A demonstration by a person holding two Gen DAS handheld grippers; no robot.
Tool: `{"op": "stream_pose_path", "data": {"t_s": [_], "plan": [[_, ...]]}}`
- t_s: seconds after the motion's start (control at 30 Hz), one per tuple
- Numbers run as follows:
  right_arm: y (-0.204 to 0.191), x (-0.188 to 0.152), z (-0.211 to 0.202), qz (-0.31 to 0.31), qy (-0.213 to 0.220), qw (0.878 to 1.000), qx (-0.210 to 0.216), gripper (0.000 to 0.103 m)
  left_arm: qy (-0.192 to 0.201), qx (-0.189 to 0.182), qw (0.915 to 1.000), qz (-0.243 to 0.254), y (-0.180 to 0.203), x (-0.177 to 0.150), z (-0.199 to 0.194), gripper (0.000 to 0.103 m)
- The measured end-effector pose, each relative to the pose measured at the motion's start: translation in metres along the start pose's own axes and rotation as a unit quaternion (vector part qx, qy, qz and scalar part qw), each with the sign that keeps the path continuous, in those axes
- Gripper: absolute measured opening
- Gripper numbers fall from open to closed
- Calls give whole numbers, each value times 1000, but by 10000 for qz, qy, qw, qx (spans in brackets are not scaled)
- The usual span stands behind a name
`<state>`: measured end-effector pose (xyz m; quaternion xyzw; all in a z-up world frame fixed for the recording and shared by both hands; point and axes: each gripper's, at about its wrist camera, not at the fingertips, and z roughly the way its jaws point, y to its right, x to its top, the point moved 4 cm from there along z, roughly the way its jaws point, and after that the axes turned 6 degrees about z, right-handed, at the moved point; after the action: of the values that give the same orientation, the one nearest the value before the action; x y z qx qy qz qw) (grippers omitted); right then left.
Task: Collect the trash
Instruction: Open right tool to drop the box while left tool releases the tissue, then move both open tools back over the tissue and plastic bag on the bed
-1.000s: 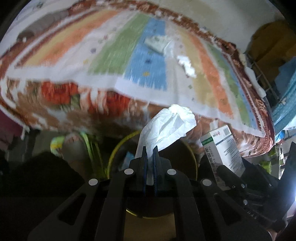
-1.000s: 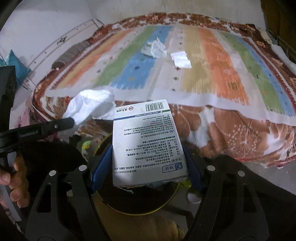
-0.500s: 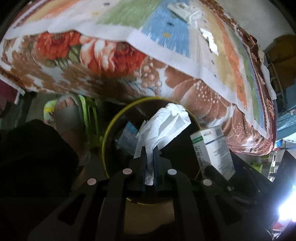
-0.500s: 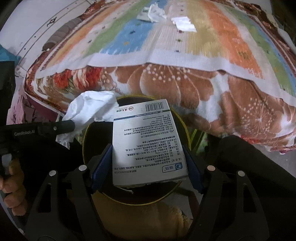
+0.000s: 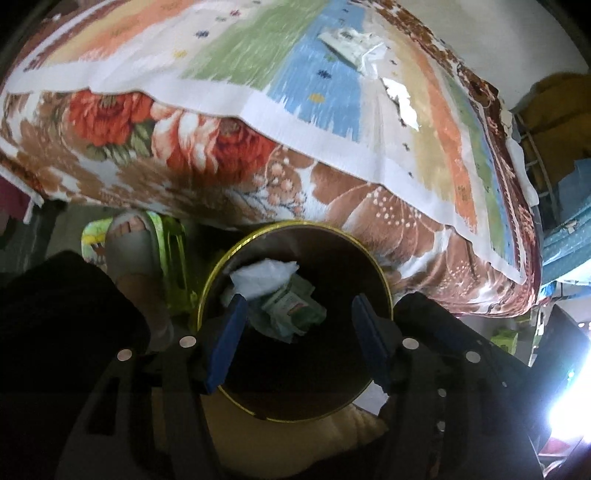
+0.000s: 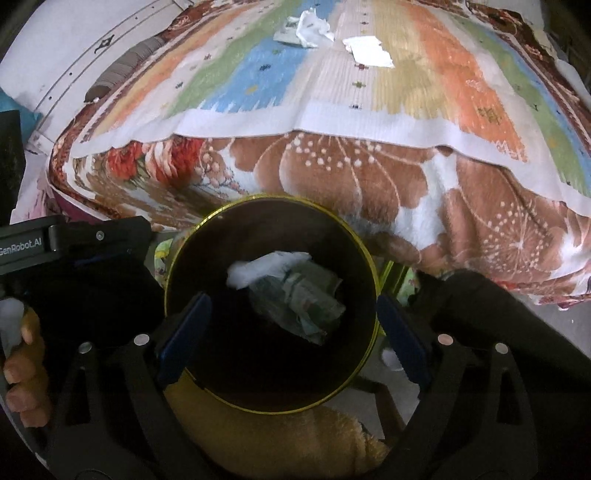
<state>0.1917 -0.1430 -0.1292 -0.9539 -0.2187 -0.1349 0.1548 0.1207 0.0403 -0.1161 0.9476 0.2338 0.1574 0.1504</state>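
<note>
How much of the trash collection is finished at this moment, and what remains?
Done: a white tissue and a crumpled box lie inside the bin. In hand: nothing; the left gripper and right gripper are open above it. Left: crumpled paper and a white scrap on the bed.

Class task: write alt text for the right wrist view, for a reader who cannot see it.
The open right gripper hangs over a dark round bin with a yellow rim, where a white tissue and crumpled greenish packaging lie. Beyond is a bed with a striped cover, carrying more crumpled paper and a flat white scrap.
</note>
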Motion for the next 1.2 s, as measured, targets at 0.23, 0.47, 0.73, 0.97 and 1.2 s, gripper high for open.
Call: {"op": "stream_pose_path", "data": {"t_s": [0.23,0.47,0.73,0.97,1.2], "plan": [[0,20,-20,-126,389,9991,-64,87,449,185,9980,404,11,20,-21,71],[2,49,-40,-189,850,9960,-220,94,1649,600,9806,878,28,57,-67,97],[4,86,-53,-152,1294,9911,-261,94,2214,945,9559,1681,56,105,-83,97],[5,124,-58,-349,1530,9871,-321,94,2146,566,9555,1944,63,139,-70,97],[13,157,-45,-322,1560,9868,-289,94,2228,359,9525,2045,63,163,-59,97]]}}
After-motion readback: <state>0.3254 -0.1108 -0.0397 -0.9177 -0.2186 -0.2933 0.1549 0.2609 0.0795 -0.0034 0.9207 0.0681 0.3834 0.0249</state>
